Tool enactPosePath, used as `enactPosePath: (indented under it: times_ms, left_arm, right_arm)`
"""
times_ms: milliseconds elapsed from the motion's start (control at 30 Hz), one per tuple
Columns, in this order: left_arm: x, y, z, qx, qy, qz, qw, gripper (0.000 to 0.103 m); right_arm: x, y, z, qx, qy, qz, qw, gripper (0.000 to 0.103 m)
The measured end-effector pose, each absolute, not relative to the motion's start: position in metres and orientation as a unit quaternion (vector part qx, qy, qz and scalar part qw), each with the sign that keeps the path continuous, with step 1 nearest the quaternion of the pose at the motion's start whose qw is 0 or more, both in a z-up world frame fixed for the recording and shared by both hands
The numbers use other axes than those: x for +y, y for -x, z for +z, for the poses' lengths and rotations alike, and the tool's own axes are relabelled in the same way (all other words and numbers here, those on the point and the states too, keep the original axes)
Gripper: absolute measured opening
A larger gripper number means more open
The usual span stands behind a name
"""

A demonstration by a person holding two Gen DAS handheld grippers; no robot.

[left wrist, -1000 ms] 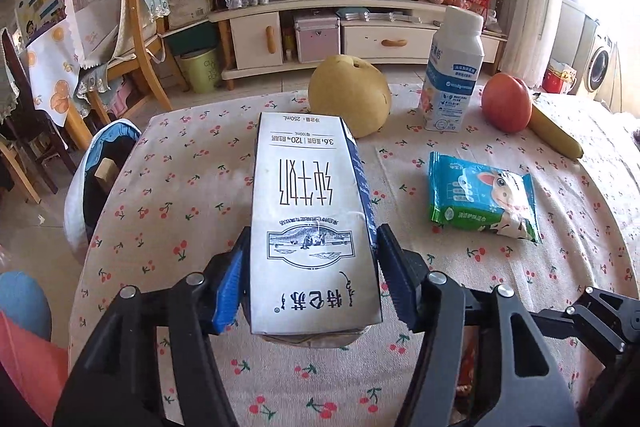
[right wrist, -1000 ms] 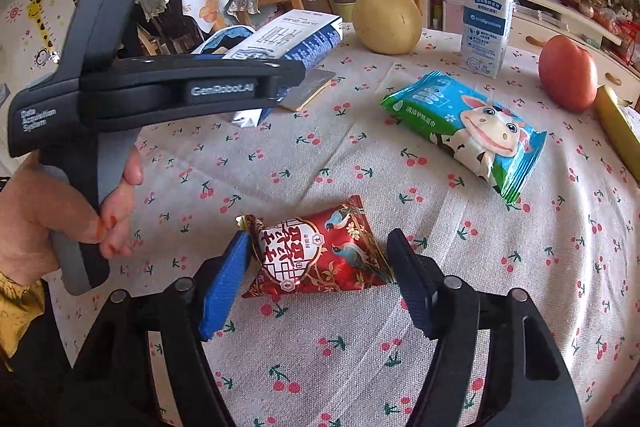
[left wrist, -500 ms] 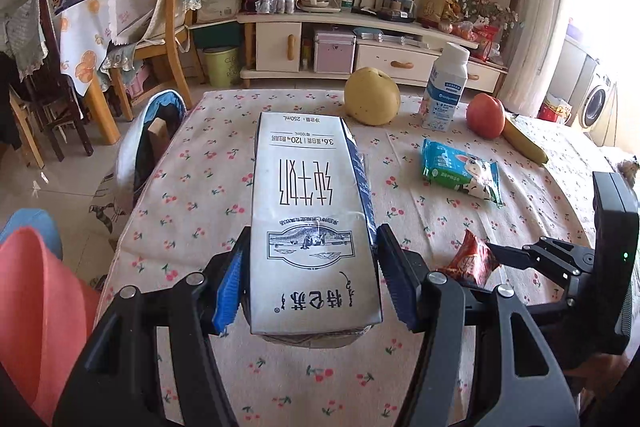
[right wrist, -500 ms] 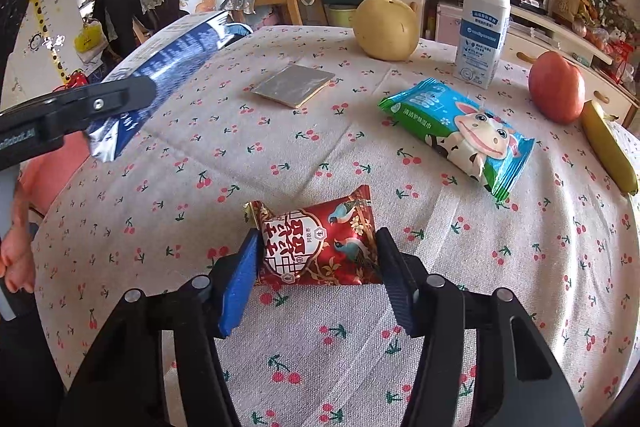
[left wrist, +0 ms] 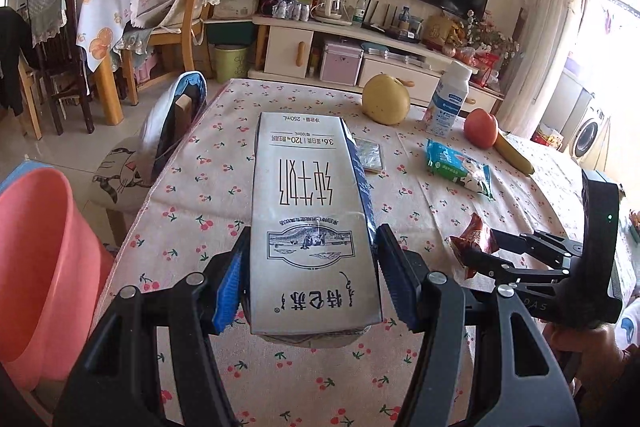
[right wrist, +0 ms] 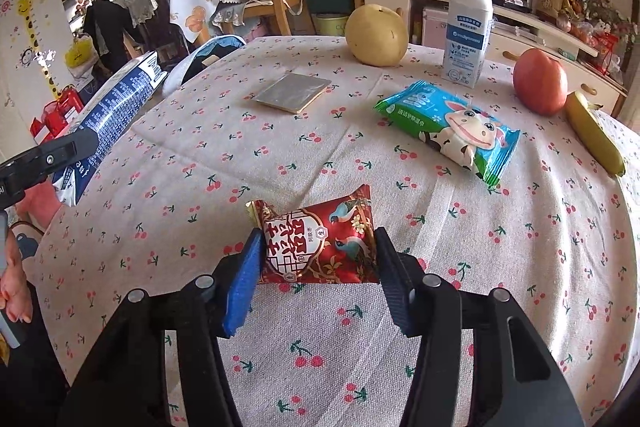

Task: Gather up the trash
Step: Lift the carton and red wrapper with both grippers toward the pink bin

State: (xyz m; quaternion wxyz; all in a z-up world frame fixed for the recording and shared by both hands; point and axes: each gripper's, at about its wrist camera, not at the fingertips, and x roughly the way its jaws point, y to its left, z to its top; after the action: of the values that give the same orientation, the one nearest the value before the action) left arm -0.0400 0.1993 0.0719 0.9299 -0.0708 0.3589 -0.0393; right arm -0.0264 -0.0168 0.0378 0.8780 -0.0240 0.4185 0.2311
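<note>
Left hand-held gripper (left wrist: 311, 283) clamping milk carton (left wrist: 310, 219) above bench (right wrist: 224, 147), right hand-held gripper (right wrist: 316, 259) just closing, apparently gripping red snack packet (right wrist: 316, 243)

My tablecloth (right wrist: 400, 307) is matt woven cloth; the snack packet (right wrist: 320, 247) glossy foil-like plastic; the milk carton (left wrist: 312, 223) smooth printed paperboard.

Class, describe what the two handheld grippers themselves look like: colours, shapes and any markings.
Both the left gripper and the right gripper are black, angular frames with silver rivets. Each carries one blue pad and one dark ribbed pad. The right gripper's handle shows a small green light.
</note>
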Motion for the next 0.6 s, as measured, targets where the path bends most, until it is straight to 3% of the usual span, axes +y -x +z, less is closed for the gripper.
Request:
enactPosePath:
  times_ms: [600]
  left_arm:
    - [0.243,0.041,0.068,0.364,0.121,-0.021,0.923,0.062]
  right_arm:
    - [0.021,0.044,0.049,0.433,-0.002,0.235,0.870,0.055]
